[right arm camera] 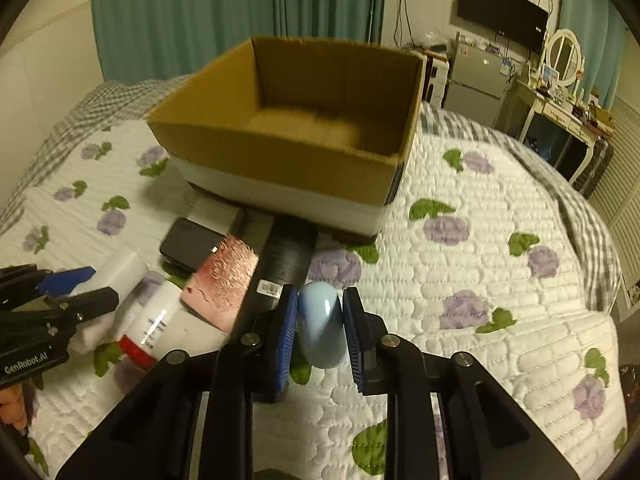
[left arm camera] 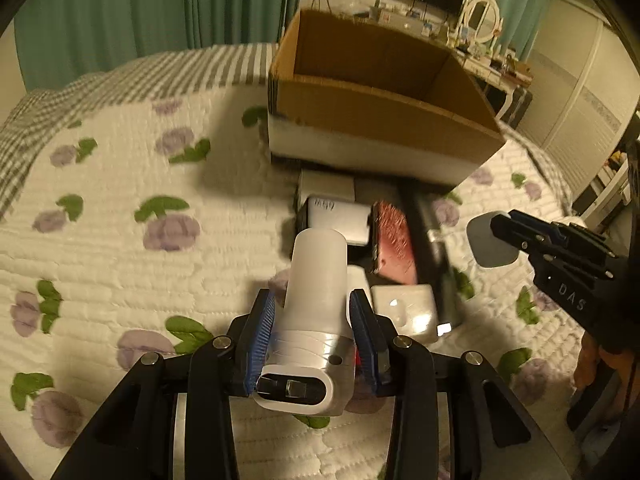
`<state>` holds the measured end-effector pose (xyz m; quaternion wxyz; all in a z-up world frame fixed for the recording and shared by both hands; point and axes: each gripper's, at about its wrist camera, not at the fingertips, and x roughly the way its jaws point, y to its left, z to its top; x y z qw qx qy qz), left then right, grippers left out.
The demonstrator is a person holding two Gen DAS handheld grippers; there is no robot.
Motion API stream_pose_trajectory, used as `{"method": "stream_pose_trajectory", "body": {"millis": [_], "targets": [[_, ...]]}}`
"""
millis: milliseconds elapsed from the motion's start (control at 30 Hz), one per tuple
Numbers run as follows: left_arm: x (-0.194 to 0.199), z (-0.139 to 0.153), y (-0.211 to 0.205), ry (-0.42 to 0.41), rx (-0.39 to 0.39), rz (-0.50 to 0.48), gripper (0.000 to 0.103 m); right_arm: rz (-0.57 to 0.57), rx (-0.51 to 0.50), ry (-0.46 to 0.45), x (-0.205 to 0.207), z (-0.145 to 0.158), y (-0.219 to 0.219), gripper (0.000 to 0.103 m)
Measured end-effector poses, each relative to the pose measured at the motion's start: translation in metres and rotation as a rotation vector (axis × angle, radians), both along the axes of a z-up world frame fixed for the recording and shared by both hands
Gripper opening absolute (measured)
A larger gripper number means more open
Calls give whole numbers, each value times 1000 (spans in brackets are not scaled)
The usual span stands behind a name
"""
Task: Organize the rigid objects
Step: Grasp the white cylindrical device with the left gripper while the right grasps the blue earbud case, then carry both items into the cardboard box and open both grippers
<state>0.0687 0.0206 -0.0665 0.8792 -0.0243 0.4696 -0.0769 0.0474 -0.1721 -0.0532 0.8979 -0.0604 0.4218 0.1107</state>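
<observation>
My left gripper [left arm camera: 313,308] is shut on a white bottle-like device [left arm camera: 316,280] with a silver band, held above the quilt. My right gripper [right arm camera: 320,304] is shut on a pale blue rounded object [right arm camera: 322,326]; it also shows at the right of the left wrist view [left arm camera: 491,240]. An open cardboard box [right arm camera: 280,160] stands on the bed beyond both grippers, and its inside looks empty. In front of the box lies a pile: a pink glittery card [right arm camera: 224,280], a black tube [right arm camera: 288,256], a dark flat case [right arm camera: 192,244] and a white tube with a red band [right arm camera: 154,320].
A floral quilted bedspread [right arm camera: 480,280] covers the bed. Green curtains [right arm camera: 200,12] hang behind. A wall TV [right arm camera: 500,12], a small fridge [right arm camera: 476,76] and a dressing table with a mirror [right arm camera: 560,80] stand at the far right. The left gripper shows at the left of the right wrist view [right arm camera: 76,280].
</observation>
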Motion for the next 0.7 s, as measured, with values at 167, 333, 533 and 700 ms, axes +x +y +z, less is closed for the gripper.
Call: {"method": "stream_pose_trajectory", "body": {"millis": [167, 333, 533, 700], "targets": [[0, 34, 0, -72, -3, 4, 39, 23, 13, -57, -8, 33, 3, 22], [19, 84, -6, -181, -16, -20, 39, 61, 0, -149, -10, 80, 9, 22], [65, 132, -24, -288, -9, -55, 39, 85, 1, -241, 22, 135, 8, 22], [121, 138, -39, -303, 2, -67, 39, 95, 25, -273, 67, 154, 9, 22]]}}
